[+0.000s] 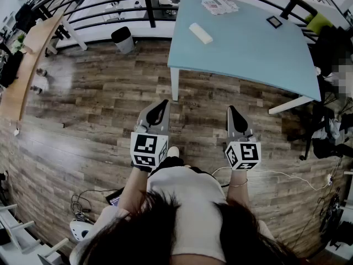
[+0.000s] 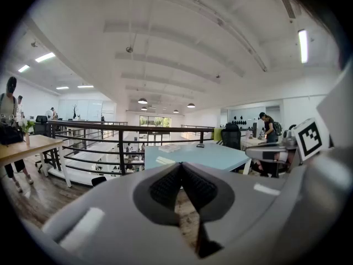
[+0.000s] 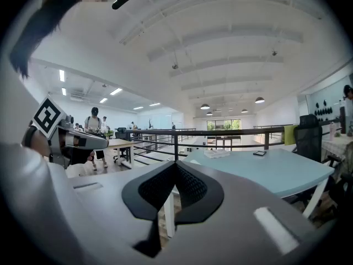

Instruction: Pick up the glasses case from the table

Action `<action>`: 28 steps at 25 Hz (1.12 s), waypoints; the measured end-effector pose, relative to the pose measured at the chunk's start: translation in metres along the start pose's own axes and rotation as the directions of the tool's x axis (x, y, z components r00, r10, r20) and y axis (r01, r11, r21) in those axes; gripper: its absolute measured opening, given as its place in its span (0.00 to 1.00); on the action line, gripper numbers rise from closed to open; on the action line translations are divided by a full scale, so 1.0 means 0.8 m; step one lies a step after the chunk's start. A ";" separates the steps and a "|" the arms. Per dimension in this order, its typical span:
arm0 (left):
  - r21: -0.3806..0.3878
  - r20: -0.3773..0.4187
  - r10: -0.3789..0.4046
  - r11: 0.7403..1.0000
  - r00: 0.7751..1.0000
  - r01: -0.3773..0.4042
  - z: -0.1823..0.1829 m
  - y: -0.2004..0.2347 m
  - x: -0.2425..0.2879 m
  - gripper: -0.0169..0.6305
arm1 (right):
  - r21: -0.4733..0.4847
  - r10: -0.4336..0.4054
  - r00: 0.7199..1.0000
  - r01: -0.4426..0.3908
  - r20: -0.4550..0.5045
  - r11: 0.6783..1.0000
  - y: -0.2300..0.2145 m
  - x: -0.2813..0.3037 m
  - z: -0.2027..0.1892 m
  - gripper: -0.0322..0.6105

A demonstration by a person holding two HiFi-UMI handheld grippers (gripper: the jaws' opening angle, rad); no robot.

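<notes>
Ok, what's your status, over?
Shut, empty: left gripper, right gripper, short of the blue table. White glasses case lies on it, untouched. Nothing blocking.

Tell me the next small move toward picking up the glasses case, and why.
Probably step forward to the table: the glasses case lies near its left edge, well beyond the left claw and right claw, both shut and over the floor.
</notes>
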State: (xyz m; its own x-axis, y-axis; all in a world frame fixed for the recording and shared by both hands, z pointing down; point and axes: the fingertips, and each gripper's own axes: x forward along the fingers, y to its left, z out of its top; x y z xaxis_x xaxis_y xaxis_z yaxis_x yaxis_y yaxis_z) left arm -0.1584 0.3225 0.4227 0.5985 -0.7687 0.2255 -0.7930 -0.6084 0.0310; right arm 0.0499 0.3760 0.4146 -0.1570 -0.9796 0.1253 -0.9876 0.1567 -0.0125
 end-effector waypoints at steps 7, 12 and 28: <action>-0.011 0.004 0.023 1.000 1.000 -0.023 -0.009 0.048 -0.005 0.12 | -0.003 -0.031 0.999 0.031 -0.011 1.000 0.011 0.016 -0.006 0.05; -0.003 0.008 0.012 1.000 1.000 -0.012 -0.017 0.069 -0.003 0.12 | -0.021 -0.042 0.999 0.042 0.005 0.999 0.019 0.024 -0.005 0.06; -0.012 -0.015 0.012 1.000 1.000 -0.012 -0.016 0.106 0.090 0.12 | -0.014 -0.010 1.000 0.010 -0.014 1.000 -0.023 0.116 -0.002 0.30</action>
State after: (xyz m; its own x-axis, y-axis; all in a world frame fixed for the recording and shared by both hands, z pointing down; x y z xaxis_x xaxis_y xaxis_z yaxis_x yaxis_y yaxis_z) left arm -0.1836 0.2181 0.4542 0.5871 -0.7730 0.2403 -0.8017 -0.5964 0.0402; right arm 0.0534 0.2828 0.4279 -0.1470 -0.9793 0.1392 -0.9889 0.1488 0.0028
